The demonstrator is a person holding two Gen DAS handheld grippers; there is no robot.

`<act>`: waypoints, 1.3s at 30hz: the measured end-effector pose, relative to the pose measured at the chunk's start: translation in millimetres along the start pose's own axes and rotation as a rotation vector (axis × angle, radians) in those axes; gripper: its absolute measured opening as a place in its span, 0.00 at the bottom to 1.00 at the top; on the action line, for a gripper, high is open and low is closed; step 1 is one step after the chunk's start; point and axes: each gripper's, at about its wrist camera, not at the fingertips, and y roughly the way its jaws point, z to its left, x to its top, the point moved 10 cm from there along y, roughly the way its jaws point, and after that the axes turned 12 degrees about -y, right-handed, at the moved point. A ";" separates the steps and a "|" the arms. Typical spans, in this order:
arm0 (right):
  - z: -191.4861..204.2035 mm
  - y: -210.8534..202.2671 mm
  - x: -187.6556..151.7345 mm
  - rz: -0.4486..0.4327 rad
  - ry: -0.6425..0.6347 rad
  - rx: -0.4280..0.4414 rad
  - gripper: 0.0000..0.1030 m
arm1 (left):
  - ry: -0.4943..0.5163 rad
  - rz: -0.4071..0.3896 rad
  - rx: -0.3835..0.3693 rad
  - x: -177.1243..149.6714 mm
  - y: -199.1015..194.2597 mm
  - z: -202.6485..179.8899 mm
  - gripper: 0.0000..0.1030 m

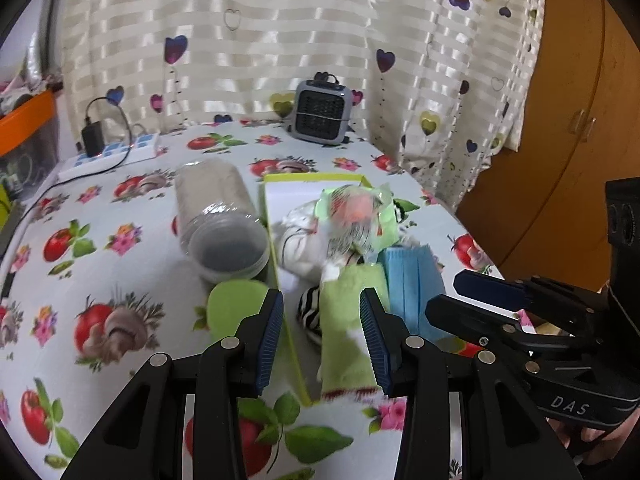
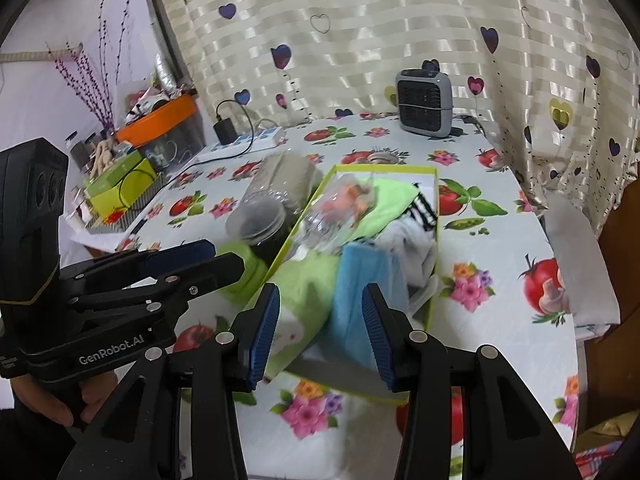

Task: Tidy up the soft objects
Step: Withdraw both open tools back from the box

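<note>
Lime-green cardboard forms the shallow box in the middle of the flowered table, and the soft things are piled inside it. At the box's near end a green cloth lies folded, with a blue cloth just beside it on the right. Behind these, deeper in the box, sit a white garment and a black-and-white striped piece, and over them a clear plastic packet with something orange and green inside; blur hides what it is.

Touching the box's left wall, a clear plastic jar lies on its side with its mouth facing this way. A round green lid rests on the table just beside the box's near left corner.

The left gripper hangs over the box's near end with its 2 blue-padded fingers spread apart; the green cloth shows between them, but the pads press on nothing. The right gripper hangs over the same end, fingers likewise wide apart and holding nothing, with the blue cloth in the gap. A hand grips the handle of the left tool.

Well beyond the box's far end, a small grey heater stands against the heart-print curtain. Far left of the box, a power strip with a black charger lies at the table's edge.
</note>
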 end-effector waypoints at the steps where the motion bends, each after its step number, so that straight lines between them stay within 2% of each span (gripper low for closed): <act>1: 2.2 -1.0 -1.5 0.001 -0.003 0.000 0.43 | -0.003 -0.002 0.003 -2.6 -2.3 1.3 0.38; 9: 19.5 -8.2 -14.3 0.018 -0.021 0.001 0.43 | -0.008 -0.001 0.042 -22.4 -14.4 7.4 0.38; 13: 23.3 -9.9 -22.1 0.028 -0.021 -0.005 0.47 | -0.014 0.002 0.051 -31.4 -18.0 11.0 0.38; 19: 24.7 -8.2 -33.6 0.048 -0.018 -0.014 0.48 | -0.010 0.007 0.067 -43.0 -19.9 13.9 0.38; 25: 26.7 -6.5 -39.5 0.063 -0.028 -0.022 0.48 | -0.020 0.007 0.095 -46.4 -20.4 18.8 0.38; 39: 32.8 1.9 -42.8 0.093 -0.052 -0.019 0.48 | -0.029 0.017 0.099 -49.9 -17.9 21.6 0.38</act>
